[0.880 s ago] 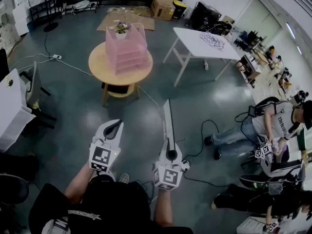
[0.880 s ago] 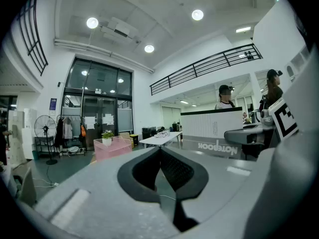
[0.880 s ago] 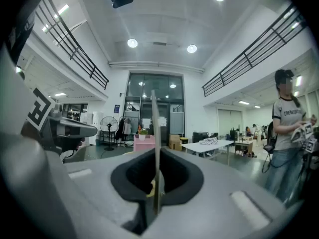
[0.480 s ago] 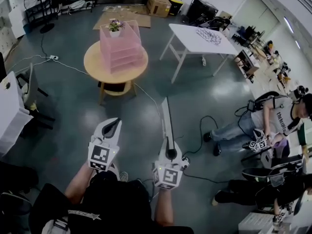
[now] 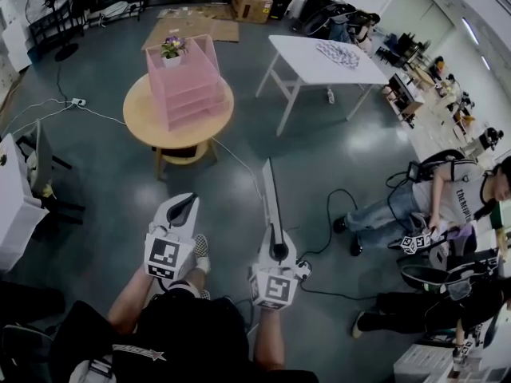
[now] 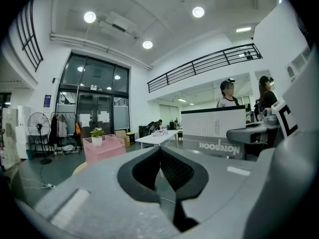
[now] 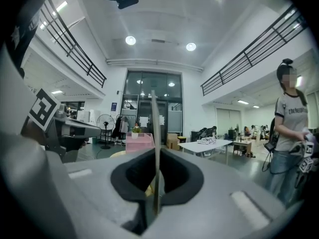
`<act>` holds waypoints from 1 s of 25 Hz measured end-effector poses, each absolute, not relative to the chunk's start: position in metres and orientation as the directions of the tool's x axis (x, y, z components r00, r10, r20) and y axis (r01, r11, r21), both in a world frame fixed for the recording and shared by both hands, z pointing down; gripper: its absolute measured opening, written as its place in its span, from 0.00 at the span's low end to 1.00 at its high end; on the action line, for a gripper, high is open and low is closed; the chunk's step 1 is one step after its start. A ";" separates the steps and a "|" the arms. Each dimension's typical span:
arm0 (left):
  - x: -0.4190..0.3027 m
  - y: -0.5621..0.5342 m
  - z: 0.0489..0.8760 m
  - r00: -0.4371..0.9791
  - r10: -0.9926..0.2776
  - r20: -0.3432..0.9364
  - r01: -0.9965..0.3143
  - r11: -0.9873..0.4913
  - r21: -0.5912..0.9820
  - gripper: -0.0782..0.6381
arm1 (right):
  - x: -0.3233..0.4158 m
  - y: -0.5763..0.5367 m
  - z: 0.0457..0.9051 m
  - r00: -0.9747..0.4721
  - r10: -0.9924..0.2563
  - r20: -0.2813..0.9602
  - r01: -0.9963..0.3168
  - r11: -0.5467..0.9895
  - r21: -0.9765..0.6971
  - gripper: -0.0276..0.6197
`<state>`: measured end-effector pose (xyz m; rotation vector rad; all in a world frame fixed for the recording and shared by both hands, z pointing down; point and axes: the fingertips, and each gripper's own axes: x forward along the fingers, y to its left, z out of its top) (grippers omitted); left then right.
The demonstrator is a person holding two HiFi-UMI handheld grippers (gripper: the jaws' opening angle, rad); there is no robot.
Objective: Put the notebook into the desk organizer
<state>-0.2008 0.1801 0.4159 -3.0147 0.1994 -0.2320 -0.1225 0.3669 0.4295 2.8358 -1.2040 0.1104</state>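
The round wooden table point(image 5: 144, 120) with the pink desk organizer point(image 5: 185, 86) on it has slid a bit to the left in the head view since a moment ago. The left gripper point(image 5: 189, 203) is in the same spot in the picture, jaws pinched together on nothing. One new thing: a shoe point(image 5: 201, 246) now pokes out just beside it. The right gripper point(image 5: 279, 251) hasn't budged either. It's clamped on the near end of the notebook point(image 5: 270, 191), which stands on edge and points out toward the tables, well apart from the organizer. The white table point(image 5: 307, 54) drifted left and up too. The seated person point(image 5: 447, 206) at far right is about where they were.
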 end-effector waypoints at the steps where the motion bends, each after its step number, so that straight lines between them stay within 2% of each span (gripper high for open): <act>1: -0.193 0.175 0.418 0.979 -0.138 0.148 -0.121 -0.986 -0.118 0.12 | -0.114 0.362 0.430 0.692 -0.716 0.092 -0.720 -0.693 0.029 0.06; 14: -0.084 0.084 0.438 0.964 -0.160 0.211 -0.146 -0.986 -0.080 0.12 | 0.005 0.268 0.444 0.665 -0.732 0.148 -0.741 -0.671 0.014 0.06; 25: -0.036 0.013 0.459 0.943 -0.221 0.250 -0.216 -0.975 -0.046 0.12 | 0.066 0.190 0.454 0.594 -0.784 0.181 -0.790 -0.611 -0.053 0.06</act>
